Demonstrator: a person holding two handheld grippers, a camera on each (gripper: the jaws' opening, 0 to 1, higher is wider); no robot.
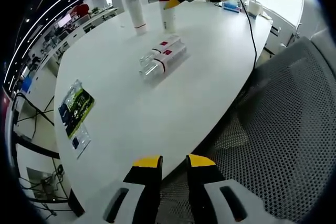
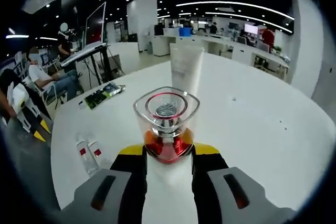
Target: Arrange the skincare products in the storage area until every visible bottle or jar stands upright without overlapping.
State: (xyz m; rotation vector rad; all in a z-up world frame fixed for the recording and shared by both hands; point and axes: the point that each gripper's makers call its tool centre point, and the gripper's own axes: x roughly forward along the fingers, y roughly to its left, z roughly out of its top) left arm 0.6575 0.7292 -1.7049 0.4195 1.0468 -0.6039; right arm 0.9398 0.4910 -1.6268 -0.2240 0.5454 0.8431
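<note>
So far:
Table: the big white table (image 1: 173,103) takes up the middle of the left gripper view. Most of the job is not done yet.
Tall tube: a white tube (image 1: 134,9) stands upright at the upper left of the left gripper view. It also stands just behind the bottle in the middle of the right gripper view. That one looks finished.
Packet: a flat green and black packet (image 1: 76,109) lies at the left of the left gripper view. I cannot tell if it belongs to the job.
Lying bottles: two clear bottles (image 1: 161,59) with red labels lie flat, side by side and touching, in the upper middle of the left gripper view. They must be stood up and moved apart.
Held bottle: the right gripper (image 2: 169,153) is clamped on a clear bottle with a red band (image 2: 166,121), in the middle of the right gripper view. It looks upright, close to the table, but not yet let go.
Left gripper: the left gripper (image 1: 173,162) sits at the bottom of its view, jaws a little apart, holding nothing.
</note>
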